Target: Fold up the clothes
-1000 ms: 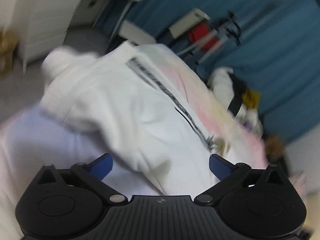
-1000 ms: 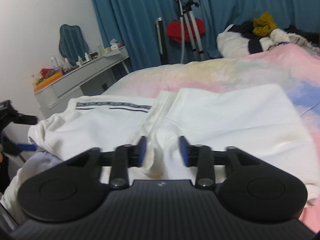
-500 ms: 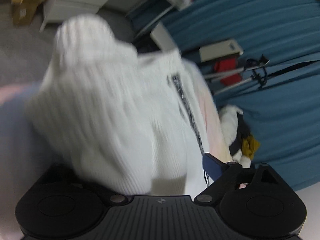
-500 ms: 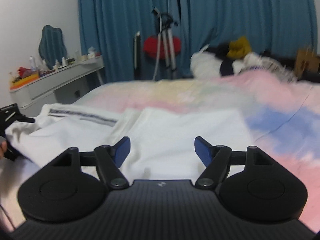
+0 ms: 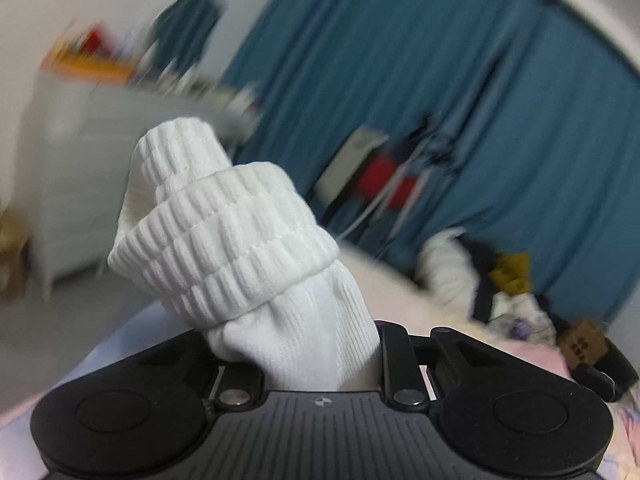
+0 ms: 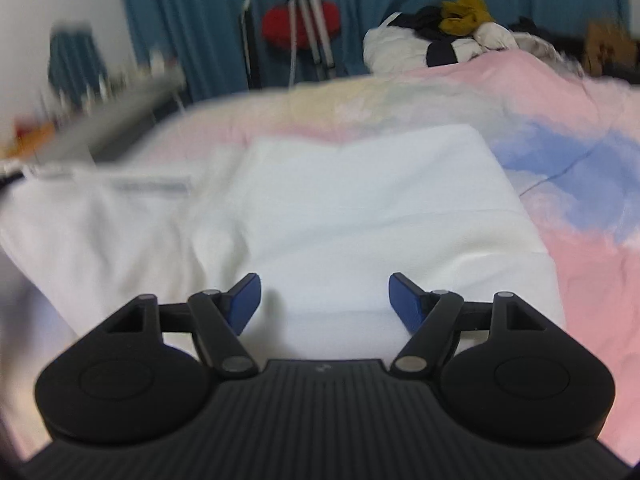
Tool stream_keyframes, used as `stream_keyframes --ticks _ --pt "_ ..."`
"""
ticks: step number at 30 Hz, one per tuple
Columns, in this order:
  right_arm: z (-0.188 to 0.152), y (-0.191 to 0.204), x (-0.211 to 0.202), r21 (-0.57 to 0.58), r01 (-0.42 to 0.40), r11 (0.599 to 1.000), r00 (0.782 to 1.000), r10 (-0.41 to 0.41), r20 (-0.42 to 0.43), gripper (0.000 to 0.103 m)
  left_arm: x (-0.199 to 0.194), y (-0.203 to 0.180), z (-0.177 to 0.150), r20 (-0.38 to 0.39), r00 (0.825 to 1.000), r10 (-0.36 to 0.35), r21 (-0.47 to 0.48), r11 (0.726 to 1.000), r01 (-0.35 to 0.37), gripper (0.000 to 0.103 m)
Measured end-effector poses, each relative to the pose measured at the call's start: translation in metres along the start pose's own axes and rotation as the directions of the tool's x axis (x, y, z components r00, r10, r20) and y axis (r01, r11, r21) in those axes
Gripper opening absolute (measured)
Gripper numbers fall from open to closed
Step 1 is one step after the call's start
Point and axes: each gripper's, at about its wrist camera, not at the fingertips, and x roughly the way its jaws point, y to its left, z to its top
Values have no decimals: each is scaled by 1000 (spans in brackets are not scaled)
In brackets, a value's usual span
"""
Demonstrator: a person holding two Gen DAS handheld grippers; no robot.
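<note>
Left wrist: your left gripper (image 5: 298, 360), jaws just closing, is clamping the white ribbed cuff (image 5: 224, 240), probably to carry the sleeve inward. Right wrist: your right gripper (image 6: 324, 300) is hovering released above the white garment (image 6: 360, 208) on the bedspread (image 6: 560, 112).

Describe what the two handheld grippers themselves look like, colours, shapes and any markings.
Both look like the same model. The right gripper has a matte black ribbed body, two round black discs at its sides, black linkage arms with silver pivot pins, and blue fingertip pads. The left gripper shows the same black ribbed body, discs and silver pins, plus a small round emblem; its pads are hidden. No cables or sleeves show.
</note>
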Motion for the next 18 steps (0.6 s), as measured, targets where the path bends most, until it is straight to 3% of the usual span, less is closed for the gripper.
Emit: stream_keyframes --ticks 5,9,13,18 --pt "18 -41 -39 181 9 983 993 -30 110 73 -14 -125 -10 93 992 -85 167 984 68 21" --pt "24 -88 -61 343 38 939 987 -90 135 74 -18 -220 -53 81 986 -147 307 945 116 21" --pt "21 -130 -76 505 4 863 983 -96 156 75 -8 -286 -122 -4 982 -188 407 897 173 21" --pt "19 -166 -87 611 -67 789 977 -72 201 75 11 -330 -216 -165 972 -166 555 799 231 21"
